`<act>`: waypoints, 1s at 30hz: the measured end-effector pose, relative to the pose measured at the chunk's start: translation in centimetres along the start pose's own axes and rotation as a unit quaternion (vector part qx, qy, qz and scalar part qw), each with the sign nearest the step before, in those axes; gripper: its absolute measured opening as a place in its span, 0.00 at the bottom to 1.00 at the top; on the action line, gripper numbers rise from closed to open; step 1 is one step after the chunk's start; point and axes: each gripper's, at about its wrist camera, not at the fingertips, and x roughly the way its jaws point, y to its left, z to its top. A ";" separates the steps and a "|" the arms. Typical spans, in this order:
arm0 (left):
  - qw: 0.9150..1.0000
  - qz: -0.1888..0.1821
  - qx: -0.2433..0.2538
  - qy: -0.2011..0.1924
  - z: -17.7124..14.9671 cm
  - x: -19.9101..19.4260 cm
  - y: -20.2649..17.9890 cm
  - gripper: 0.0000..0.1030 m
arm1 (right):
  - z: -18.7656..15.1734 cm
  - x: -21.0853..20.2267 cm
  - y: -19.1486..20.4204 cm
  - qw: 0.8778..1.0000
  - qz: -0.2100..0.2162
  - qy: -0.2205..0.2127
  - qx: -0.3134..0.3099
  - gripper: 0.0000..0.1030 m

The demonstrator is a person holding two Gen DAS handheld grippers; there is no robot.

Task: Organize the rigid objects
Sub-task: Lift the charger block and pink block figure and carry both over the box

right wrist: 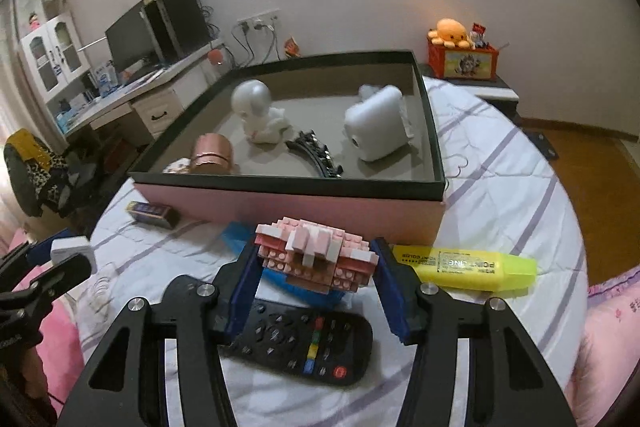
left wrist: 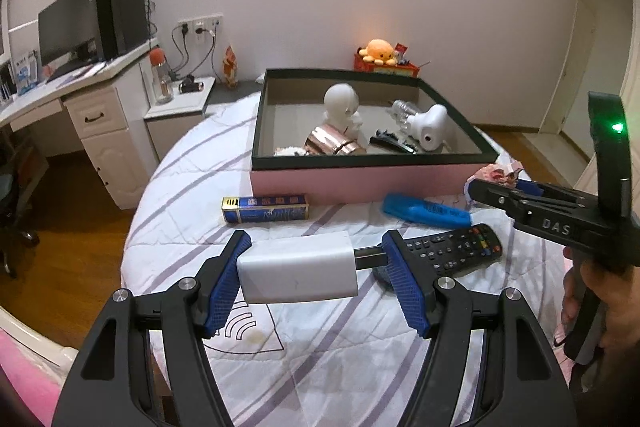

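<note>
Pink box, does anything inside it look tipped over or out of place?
Yes. In the pink box, the copper cup lies on its side near the front left corner, and the white camera-like gadget is tilted. The white figurine looks upright.

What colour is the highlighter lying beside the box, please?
Yellow highlighter, clearest in the right wrist view.

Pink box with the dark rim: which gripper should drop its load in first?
Right, probably. Right gripper, holding the pink brick model, sits just before the box; left gripper with the white charger is farther back.
</note>
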 end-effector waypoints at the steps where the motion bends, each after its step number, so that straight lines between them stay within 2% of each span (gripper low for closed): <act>1: 1.000 0.000 0.000 -0.004 0.1 -0.4 -0.1 0.67 | 0.1 -0.6 0.2 1.000 0.003 -0.005 -0.003 0.54; 12: 0.999 0.006 0.015 -0.052 1.3 -4.3 -1.8 0.67 | 1.1 -7.5 2.7 0.996 0.036 -0.073 -0.040 0.54; 19: 0.996 0.016 0.021 -0.088 2.7 -6.9 -2.4 0.67 | 1.6 -9.6 3.4 0.992 0.049 -0.104 -0.055 0.54; 25: 0.991 0.041 0.022 -0.128 5.2 -8.6 -2.5 0.67 | 3.0 -10.9 4.1 0.987 0.054 -0.133 -0.077 0.54; 30: 0.983 0.076 0.010 -0.167 7.3 -9.7 -1.9 0.67 | 4.4 -11.8 4.5 0.980 0.053 -0.170 -0.093 0.54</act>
